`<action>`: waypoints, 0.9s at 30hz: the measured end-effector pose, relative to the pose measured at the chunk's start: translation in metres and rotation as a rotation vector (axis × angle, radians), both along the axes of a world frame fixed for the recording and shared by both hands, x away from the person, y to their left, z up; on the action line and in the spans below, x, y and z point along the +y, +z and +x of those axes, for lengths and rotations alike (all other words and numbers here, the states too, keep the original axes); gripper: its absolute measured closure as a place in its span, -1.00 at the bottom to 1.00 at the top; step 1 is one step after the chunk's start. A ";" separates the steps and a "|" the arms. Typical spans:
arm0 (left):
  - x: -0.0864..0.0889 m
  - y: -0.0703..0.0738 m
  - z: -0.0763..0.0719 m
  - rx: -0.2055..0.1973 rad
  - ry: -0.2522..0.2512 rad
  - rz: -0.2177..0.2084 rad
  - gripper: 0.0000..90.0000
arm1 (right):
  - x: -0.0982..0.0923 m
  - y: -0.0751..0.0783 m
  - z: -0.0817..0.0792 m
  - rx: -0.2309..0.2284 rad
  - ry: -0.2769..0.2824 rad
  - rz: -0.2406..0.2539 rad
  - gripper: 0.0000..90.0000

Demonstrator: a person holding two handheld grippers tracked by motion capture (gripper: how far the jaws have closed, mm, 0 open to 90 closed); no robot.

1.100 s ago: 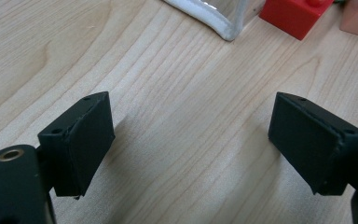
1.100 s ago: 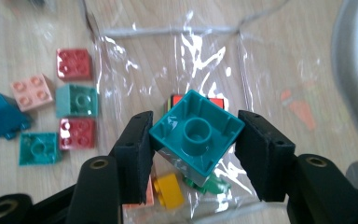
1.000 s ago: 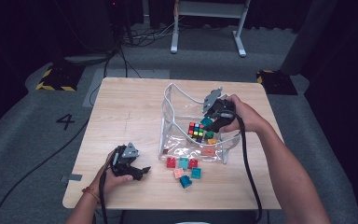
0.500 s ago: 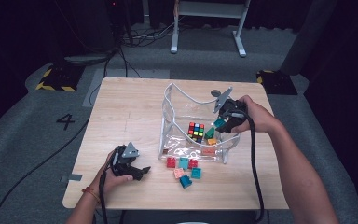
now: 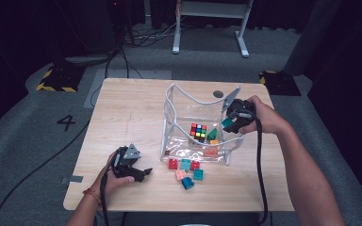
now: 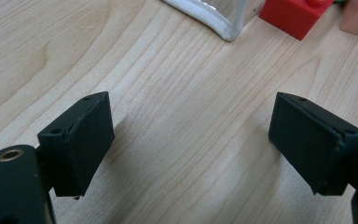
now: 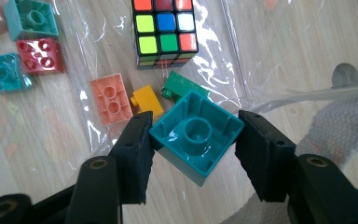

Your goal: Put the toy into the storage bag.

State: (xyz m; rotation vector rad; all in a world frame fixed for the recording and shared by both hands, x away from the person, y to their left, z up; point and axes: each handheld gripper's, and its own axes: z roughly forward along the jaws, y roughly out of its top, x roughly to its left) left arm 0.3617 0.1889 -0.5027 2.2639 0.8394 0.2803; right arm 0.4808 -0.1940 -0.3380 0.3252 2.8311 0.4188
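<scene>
At the near left of the light wooden counter point(image 5: 122, 108), the left gripper point(image 5: 139, 173) rests low on the wood in the person's left hand point(image 5: 111, 176), its jaws released and wide apart with bare wood between them in the left gripper view. To its right, near the counter's front, lie loose plastic building bricks: a red brick point(image 5: 173, 163), a teal brick point(image 5: 185, 164), a smaller red brick point(image 5: 195, 165), a pink brick point(image 5: 180, 174), and two more teal bricks point(image 5: 198, 174) nearest the edge. Just beyond them stands a clear plastic bag with a white corded rim point(image 5: 188, 96), open at the top. Inside it, on the bottom, sit a multicoloured puzzle cube point(image 5: 198, 132), a green brick point(image 5: 212, 134), a small yellow brick point(image 7: 148, 100) and a salmon two-stud brick point(image 7: 112, 99). Farther right, over the bag's right side, the right gripper point(image 5: 230, 125) is clenched on a square teal building brick point(image 7: 195, 133), held hollow side up above the bag's contents in the right gripper view, a pad pressed to each of two opposite sides. The right hand point(image 5: 259, 115) holds that gripper above the bag's right rim.
</scene>
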 end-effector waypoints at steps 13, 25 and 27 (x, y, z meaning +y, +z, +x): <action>0.000 0.000 0.000 -0.001 0.001 -0.001 -0.69 | -0.010 0.007 -0.006 -0.035 -0.021 0.159 -0.09; 0.000 0.000 0.000 0.000 0.000 0.000 -0.69 | -0.048 0.030 -0.037 -0.136 -0.104 0.414 -0.28; 0.000 0.000 0.000 0.000 0.000 0.000 -0.69 | -0.056 0.032 -0.043 -0.160 -0.107 0.449 -0.30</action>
